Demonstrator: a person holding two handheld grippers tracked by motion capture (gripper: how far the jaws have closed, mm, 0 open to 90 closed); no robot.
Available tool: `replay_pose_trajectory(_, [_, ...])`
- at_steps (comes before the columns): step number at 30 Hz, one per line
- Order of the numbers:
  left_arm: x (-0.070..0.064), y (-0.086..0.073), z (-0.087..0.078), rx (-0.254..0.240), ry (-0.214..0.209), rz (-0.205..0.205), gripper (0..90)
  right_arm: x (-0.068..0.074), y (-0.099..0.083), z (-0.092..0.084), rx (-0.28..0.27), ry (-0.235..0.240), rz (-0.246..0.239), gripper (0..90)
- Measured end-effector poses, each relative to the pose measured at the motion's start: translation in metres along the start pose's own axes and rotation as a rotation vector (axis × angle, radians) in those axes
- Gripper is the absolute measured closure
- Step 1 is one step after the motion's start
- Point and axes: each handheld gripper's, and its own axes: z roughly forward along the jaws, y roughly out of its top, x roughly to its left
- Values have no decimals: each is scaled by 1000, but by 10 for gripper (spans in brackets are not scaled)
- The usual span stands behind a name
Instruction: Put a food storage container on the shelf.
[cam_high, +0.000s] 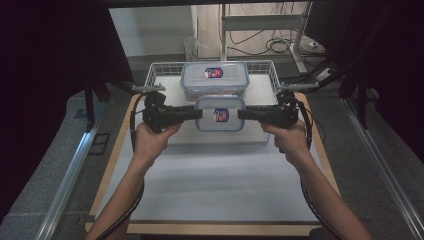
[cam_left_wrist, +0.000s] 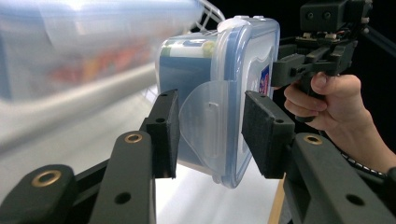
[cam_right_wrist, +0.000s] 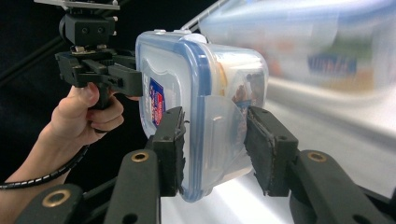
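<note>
You hold the small container (cam_high: 220, 113) between your two tools, above the white board (cam_high: 215, 135) on the surface (cam_high: 210, 175) and just in front of the larger container (cam_high: 215, 78) in the wire basket (cam_high: 162, 67). Your left hand-held gripper (cam_high: 199, 114) straddles the clear latch flap (cam_left_wrist: 205, 126) at one end, jaws apart, not clamped on it. Your right hand-held gripper (cam_high: 241, 114) brackets the opposite flap (cam_right_wrist: 219, 133), one pad (cam_right_wrist: 170, 140) against the blue-rimmed lid, the other just clear.
</note>
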Motion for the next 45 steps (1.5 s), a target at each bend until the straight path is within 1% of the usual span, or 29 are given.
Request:
replay_pose_trajectory(4, [3, 23, -3, -12, 10, -1, 576, -1, 21, 1, -18, -1, 2, 581])
replay_pose_trajectory(9, [10, 49, -6, -29, 18, -10, 574, -4, 47, 5, -40, -8, 9, 579])
replay_pose_trajectory(11, [14, 58, -7, -38, 19, -13, 574, -6, 58, 8, -45, -10, 10, 578])
replay_pose_trajectory(16, [24, 71, -6, -63, 18, -22, 573, -10, 78, 13, -59, -23, 8, 577])
replay_pose_trajectory(18, [30, 75, -4, -71, 17, -31, 573, -14, 83, 15, -66, -25, 11, 577])
replay_pose_trajectory(21, [36, 79, -2, -81, 18, -46, 573, -21, 90, 19, -75, -23, 32, 577])
replay_pose_trajectory(25, [44, 81, 1, -88, 17, -58, 572, -29, 94, 23, -80, -22, 40, 577])
replay_pose_trajectory(26, [47, 81, 2, -97, 12, -67, 572, -31, 95, 24, -77, -23, 44, 577])
replay_pose_trajectory(29, [50, 82, 3, -107, 7, -78, 572, -34, 97, 26, -82, -18, 65, 577])
replay_pose_trajectory(31, [50, 83, 3, -110, 14, -80, 569, -34, 98, 26, -77, -19, 80, 576])
replay_pose_trajectory(34, [48, 83, 4, -114, 24, -77, 564, -35, 99, 26, -73, -27, 84, 571])
replay_pose_trajectory(35, [48, 83, 4, -117, 30, -76, 562, -35, 99, 26, -73, -27, 91, 566])
replay_pose_trajectory(36, [47, 83, 5, -122, 61, -68, 556, -36, 99, 27, -76, -30, 93, 567])
replay_pose_trajectory(37, [45, 84, 6, -114, 91, -61, 560, -36, 99, 27, -79, -31, 94, 565])
replay_pose_trajectory(38, [45, 85, 7, -105, 108, -58, 565, -35, 100, 28, -73, -50, 85, 550])
replay_pose_trajectory(39, [44, 85, 8, -100, 110, -58, 560, -35, 100, 30, -66, -67, 77, 534])
replay_pose_trajectory(40, [45, 85, 10, -93, 117, -54, 557, -34, 100, 31, -63, -72, 80, 521])
replay_pose_trajectory(41, [44, 85, 11, -89, 134, -59, 533, -34, 101, 33, -58, -77, 81, 513])
replay_pose_trajectory(42, [44, 85, 12, -90, 140, -59, 522, -34, 101, 34, -56, -76, 81, 514])
replay_pose_trajectory(44, [46, 85, 12, -92, 133, -70, 527, -35, 101, 36, -69, -78, 84, 512])
replay_pose_trajectory(45, [47, 84, 12, -94, 128, -69, 532, -36, 102, 36, -70, -76, 89, 511])
